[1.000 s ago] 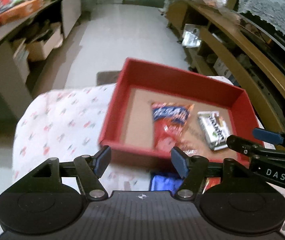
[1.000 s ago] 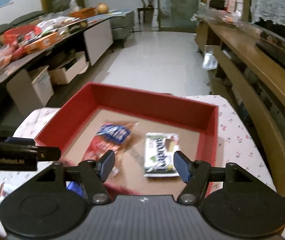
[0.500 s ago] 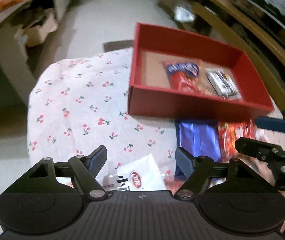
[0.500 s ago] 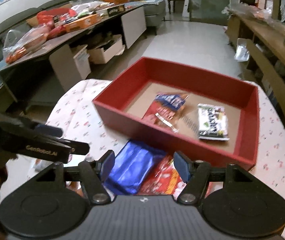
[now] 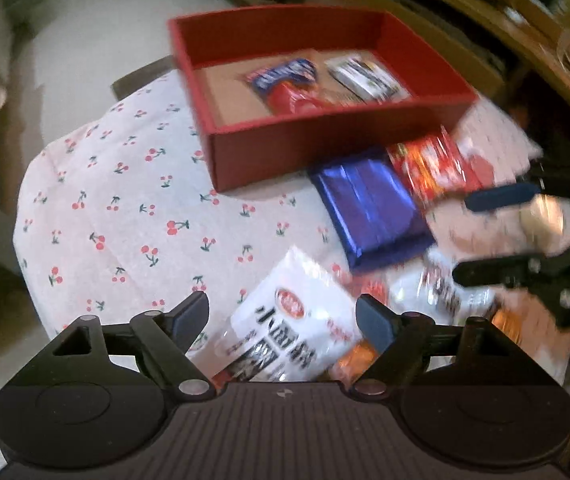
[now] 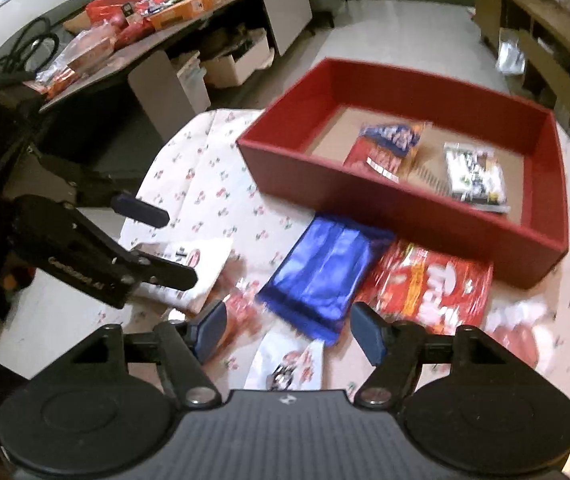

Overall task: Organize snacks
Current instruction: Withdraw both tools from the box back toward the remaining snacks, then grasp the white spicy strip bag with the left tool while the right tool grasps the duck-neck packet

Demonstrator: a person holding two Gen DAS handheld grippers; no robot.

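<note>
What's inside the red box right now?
Inside the red cardboard box lie two snacks: a red-and-blue crinkly packet and, beside it, a white-and-black wrapped bar. The near wall hides the closest strip of floor.

Red box holding two snacks, blue packet and red packet before it, right gripper open above

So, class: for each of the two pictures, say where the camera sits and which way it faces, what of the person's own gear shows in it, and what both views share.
Left wrist: on the left gripper, angled down at the white packet between its open fingers; the right gripper enters at the right edge.
Right wrist: on the right gripper, facing down at the blue packet; the left gripper shows at left.
Shared: red box holding two snacks, cherry-print cloth, red packet.
</note>
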